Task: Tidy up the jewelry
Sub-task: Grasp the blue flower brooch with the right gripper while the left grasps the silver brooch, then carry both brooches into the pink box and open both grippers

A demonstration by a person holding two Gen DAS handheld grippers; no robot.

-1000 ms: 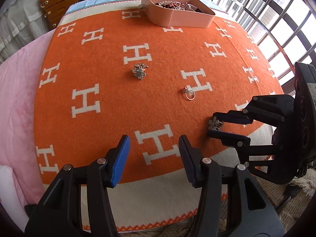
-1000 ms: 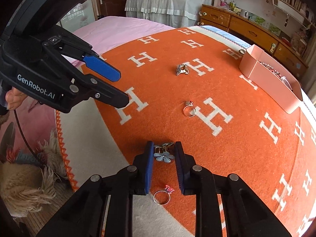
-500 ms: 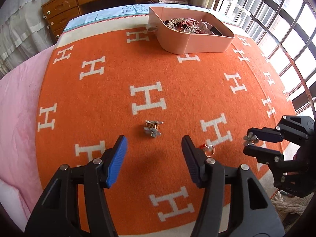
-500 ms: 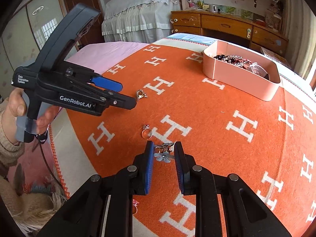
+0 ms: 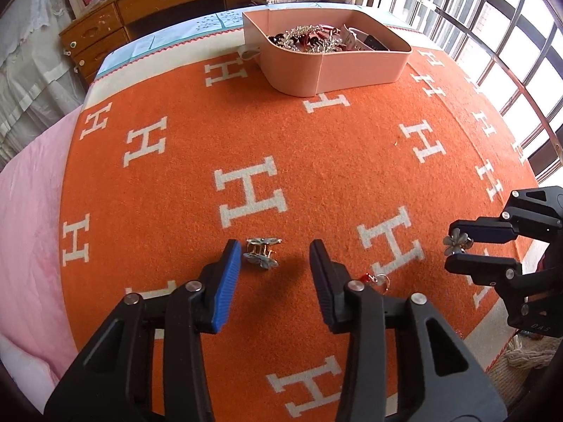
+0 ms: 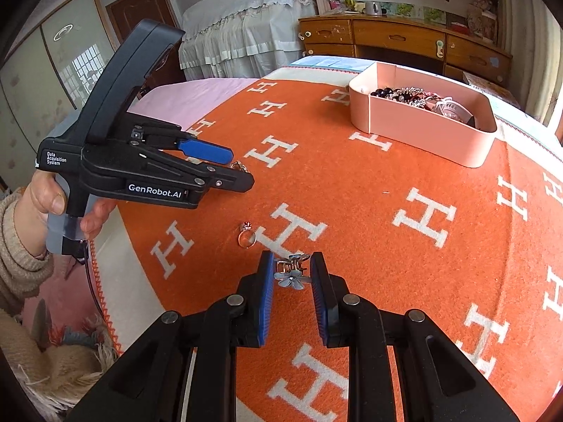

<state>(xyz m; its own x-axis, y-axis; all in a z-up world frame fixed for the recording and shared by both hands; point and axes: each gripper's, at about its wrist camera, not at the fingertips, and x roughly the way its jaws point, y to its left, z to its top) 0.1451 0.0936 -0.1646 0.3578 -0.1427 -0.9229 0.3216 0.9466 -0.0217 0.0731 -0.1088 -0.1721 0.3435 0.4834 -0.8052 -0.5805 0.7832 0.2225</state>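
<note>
Both grippers are matte black plastic with two long fingers lined by ribbed blue pads (image 5: 225, 281), each finger pinned to its linkage by round silver screws. The left gripper (image 6: 239, 172) has a tall slanted black housing above its fingers, white "GenRobot.AI" lettering along the lower finger arm, "Data Acquisition System" in small white print behind that, and a grey handle below with a thin dark cable trailing from its base. The hand (image 6: 52, 207) on that handle wears a beige ribbed knit sleeve (image 6: 17, 256).
</note>
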